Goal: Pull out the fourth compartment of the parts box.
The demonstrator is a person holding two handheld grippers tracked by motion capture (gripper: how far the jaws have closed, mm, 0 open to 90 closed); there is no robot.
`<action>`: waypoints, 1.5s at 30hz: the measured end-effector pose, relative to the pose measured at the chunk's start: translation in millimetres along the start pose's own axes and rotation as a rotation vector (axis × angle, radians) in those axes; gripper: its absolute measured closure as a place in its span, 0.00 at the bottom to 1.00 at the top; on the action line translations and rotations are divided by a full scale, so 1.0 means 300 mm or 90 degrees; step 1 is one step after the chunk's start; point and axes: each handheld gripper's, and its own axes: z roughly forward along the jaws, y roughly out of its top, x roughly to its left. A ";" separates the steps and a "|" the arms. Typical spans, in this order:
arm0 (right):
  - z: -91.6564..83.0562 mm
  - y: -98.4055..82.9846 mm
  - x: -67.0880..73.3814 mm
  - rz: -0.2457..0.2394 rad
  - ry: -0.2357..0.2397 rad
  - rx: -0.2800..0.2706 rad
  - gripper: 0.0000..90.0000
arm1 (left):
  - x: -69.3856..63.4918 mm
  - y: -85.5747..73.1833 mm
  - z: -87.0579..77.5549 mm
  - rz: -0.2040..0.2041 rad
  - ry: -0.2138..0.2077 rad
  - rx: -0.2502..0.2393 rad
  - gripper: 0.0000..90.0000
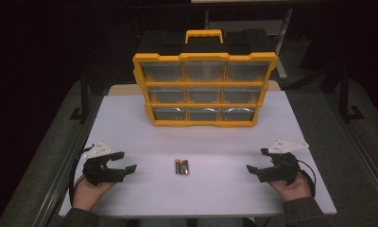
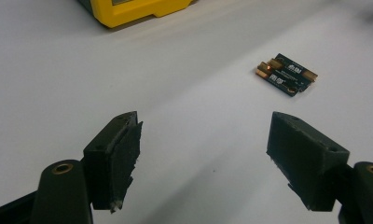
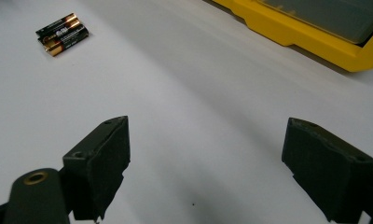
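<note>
Batteries (image 1: 181,167) lying side by side mid-bench, near the front edge, well short of the yellow organizer (image 1: 204,90) standing at the back. Left hand-held gripper (image 1: 126,161) resting low at the left side of the white bench (image 1: 130,198), jaws spread wide, nothing between them. Right hand-held gripper (image 1: 256,161) mirrored at the right side, likewise released and empty. Both well apart from the batteries, jaws pointed inward toward them.

From the left gripper view, batteries (image 2: 286,74) up and to the right of the open jaws; from the right gripper view, batteries (image 3: 62,34) far up at the left, organizer edge (image 3: 315,37) across the top right.

Likely step: reaching in for a first pick. Worth doing well as follows: choosing one gripper only, to avoid crowding the small pack. Turning the wrist so the pads line up across the short width of a cell, not along its length. Coming down low and square to the bench, one pad each side, since round cells probably roll or split apart if nudged from one side. Closing gently, only once centred. Lifting straight up before heading toward the drawers.
</note>
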 end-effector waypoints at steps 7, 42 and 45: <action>0.003 -0.001 0.003 -0.002 0.003 0.003 0.16 | 0.003 -0.005 -0.003 -0.004 -0.009 0.000 0.29; 0.008 0.003 0.010 0.003 0.003 0.009 0.17 | -0.006 0.024 -0.003 0.005 -0.077 0.031 0.33; 0.001 0.008 0.010 -0.005 0.001 0.007 0.17 | -0.003 0.038 0.002 0.009 -0.094 0.042 0.35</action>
